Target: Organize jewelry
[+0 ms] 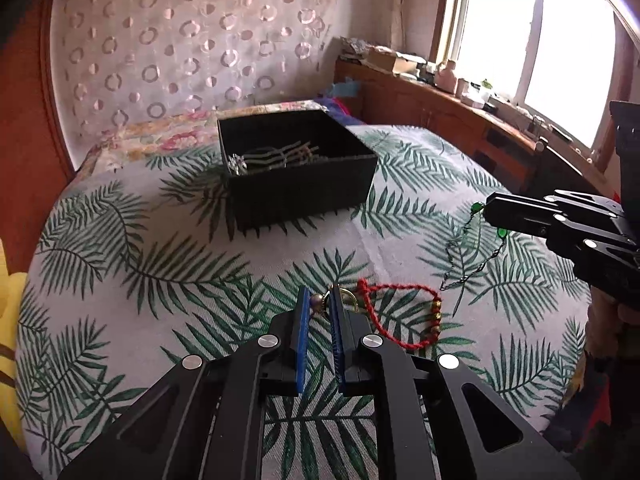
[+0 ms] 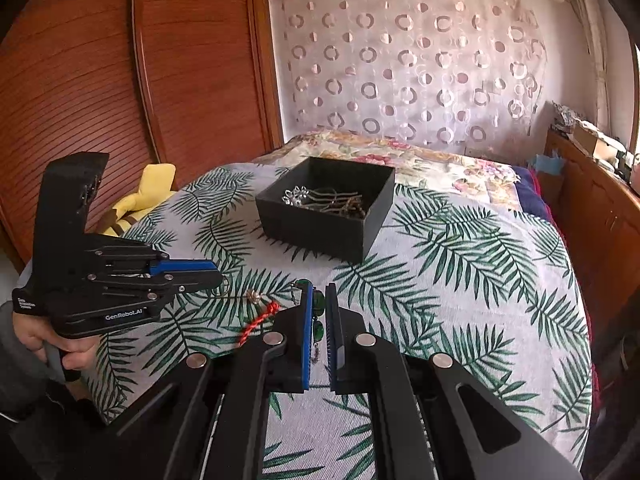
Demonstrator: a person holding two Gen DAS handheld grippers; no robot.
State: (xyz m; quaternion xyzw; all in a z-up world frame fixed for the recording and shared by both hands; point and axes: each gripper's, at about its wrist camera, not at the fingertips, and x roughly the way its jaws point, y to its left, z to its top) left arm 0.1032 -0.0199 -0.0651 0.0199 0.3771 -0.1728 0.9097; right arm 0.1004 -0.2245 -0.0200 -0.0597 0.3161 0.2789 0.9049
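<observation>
A black open box (image 1: 298,168) sits on the palm-leaf bedspread and holds several hairpins and a silver flower piece (image 2: 295,196). My left gripper (image 1: 320,300) is closed to a narrow gap around a gold ring with a bead (image 1: 322,301). A red cord bracelet (image 1: 400,312) with gold beads lies just right of it. My right gripper (image 2: 319,300) is shut on a dark chain with green stones (image 2: 319,312). In the left wrist view the chain (image 1: 472,248) hangs from the right gripper (image 1: 490,210) to the bedspread.
A wooden wardrobe (image 2: 120,80) stands at the left. A yellow plush toy (image 2: 144,196) lies beside the bed. A wooden sideboard (image 1: 440,108) with clutter runs under the window. A small bead piece (image 2: 253,297) lies on the bedspread.
</observation>
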